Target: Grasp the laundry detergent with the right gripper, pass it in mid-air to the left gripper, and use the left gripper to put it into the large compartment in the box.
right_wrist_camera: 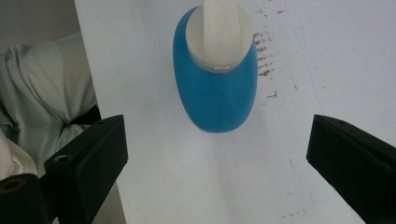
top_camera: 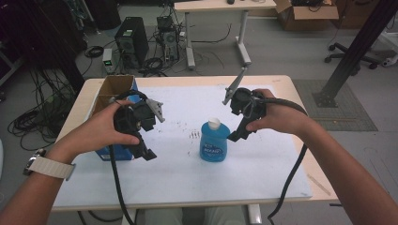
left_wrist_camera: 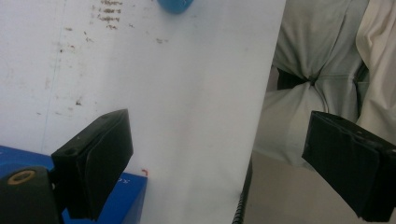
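Count on your table [top_camera: 263, 183]: one blue bottle [top_camera: 215, 141], one blue cardboard box [top_camera: 112, 93], two grippers, one in each of your hands.

The blue bottle stands upright near the middle of the white table surface, between your two grippers. It has a single white cap [top_camera: 214, 123], seen closed from above in the right gripper view. It carries one dark label with light lettering; the writing is too small to read. Brown smudges and small marks lie on the table just left of the bottle; none of them is legible.

Your left gripper [top_camera: 146, 154] is held above the near corner of the blue box, its jaws spread wide with nothing between them. The left gripper view shows bare white table and the table's near edge between the jaws.

Your right gripper [top_camera: 236, 136] hangs just right of the bottle, near its shoulder, jaws spread wide and empty. In the right gripper view the bottle [right_wrist_camera: 215, 79] lies ahead of the jaws, not touched.

The box is open at the top; no lettering on it can be made out.
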`<state>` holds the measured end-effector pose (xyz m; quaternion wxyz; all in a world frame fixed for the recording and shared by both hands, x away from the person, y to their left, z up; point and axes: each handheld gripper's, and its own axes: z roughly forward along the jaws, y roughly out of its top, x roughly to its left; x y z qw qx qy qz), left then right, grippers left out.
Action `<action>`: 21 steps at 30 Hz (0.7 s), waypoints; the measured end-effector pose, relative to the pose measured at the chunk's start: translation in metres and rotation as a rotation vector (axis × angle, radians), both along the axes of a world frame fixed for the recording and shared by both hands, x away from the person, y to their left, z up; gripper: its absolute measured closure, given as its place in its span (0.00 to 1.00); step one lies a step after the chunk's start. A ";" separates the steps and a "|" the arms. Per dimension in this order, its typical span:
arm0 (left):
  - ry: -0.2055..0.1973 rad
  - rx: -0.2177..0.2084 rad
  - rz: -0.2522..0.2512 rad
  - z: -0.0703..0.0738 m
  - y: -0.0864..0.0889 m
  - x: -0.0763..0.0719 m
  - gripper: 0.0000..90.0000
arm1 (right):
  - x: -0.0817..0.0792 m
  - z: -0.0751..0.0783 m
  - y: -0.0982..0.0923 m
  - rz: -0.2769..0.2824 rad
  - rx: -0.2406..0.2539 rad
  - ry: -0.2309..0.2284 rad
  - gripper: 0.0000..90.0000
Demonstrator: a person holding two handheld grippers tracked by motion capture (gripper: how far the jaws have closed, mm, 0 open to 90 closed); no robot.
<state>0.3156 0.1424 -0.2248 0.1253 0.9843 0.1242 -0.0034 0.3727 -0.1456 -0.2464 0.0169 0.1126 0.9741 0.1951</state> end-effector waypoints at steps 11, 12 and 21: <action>-0.002 -0.001 0.007 0.000 0.001 0.000 0.10 | 0.002 -0.013 -0.004 0.000 0.031 0.002 0.06; -0.001 -0.002 0.007 0.000 0.001 0.000 0.10 | 0.002 -0.014 -0.005 0.001 0.035 0.000 0.06; -0.005 -0.006 0.012 0.000 0.002 0.001 0.09 | 0.003 -0.026 -0.008 0.005 0.054 -0.004 0.06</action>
